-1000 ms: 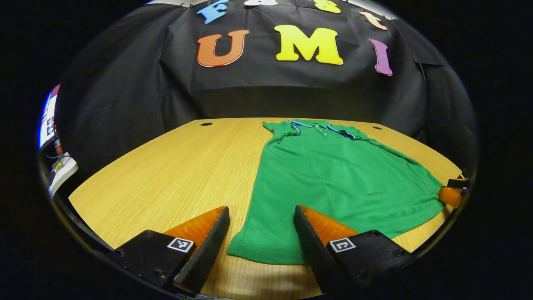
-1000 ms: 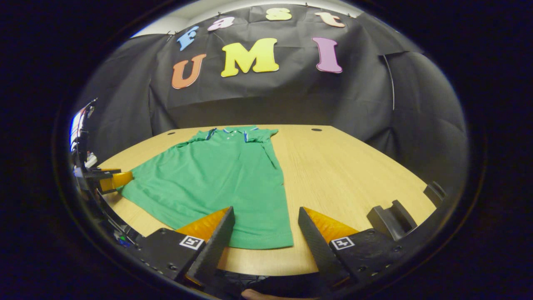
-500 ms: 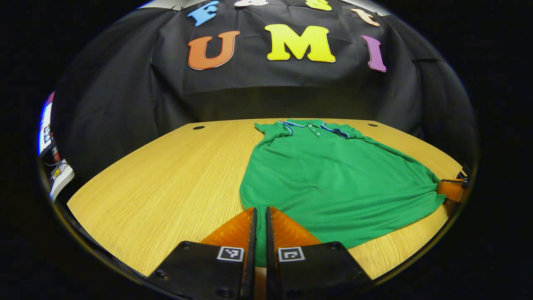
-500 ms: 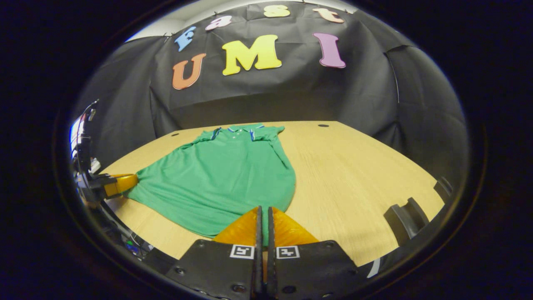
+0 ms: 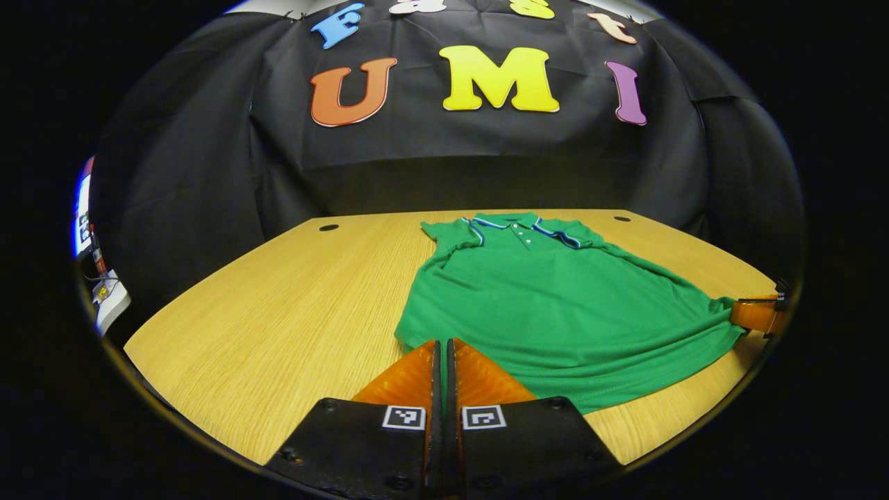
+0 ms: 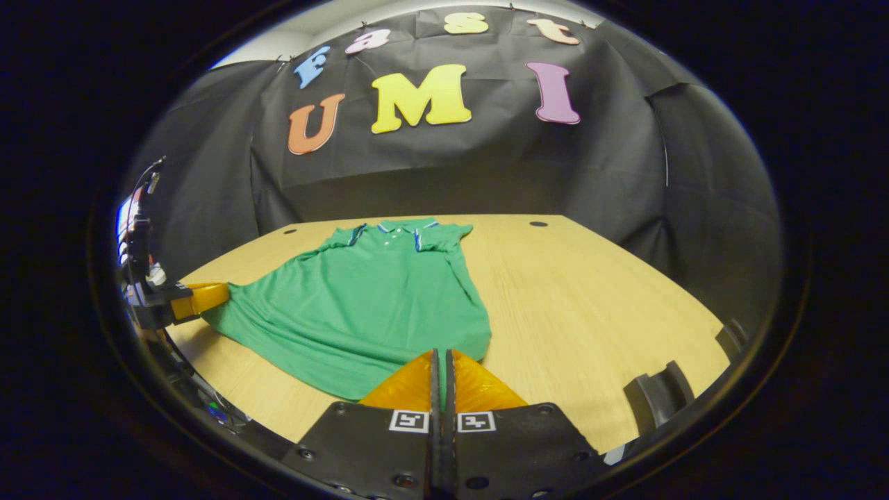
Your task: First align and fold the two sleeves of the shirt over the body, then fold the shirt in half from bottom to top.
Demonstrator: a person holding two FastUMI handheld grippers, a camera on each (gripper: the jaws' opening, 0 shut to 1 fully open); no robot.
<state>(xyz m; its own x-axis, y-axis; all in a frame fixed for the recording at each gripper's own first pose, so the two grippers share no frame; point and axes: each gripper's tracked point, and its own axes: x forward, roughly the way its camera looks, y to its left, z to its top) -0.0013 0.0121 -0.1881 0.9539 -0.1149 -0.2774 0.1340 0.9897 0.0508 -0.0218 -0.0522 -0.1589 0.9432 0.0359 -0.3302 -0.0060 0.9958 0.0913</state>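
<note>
Sleeves on the green short-sleeved polo shirt with the striped collar [image 5: 555, 298] were already tucked in over the body, so the job looked to be at its last step, the fold from bottom to top. The shirt lay flat on the light wooden table [image 5: 278, 305], front side up, with its collar at the far end near the black cloth wall [image 5: 208, 173]. The left gripper [image 5: 441, 354] was pinched tight on one bottom corner of the shirt, and the right gripper [image 6: 440, 364] was pinched tight on the other bottom corner. Each one held a corner so the bottom edge could be carried evenly, without one side sagging. The cloth between the two corners was pulled a bit tight and showed small ridges, and the bottom edge seemed to be a little off the wood. The next move probably needed both hands to go up and forward together, so the bottom edge would land straight by the collar.
</note>
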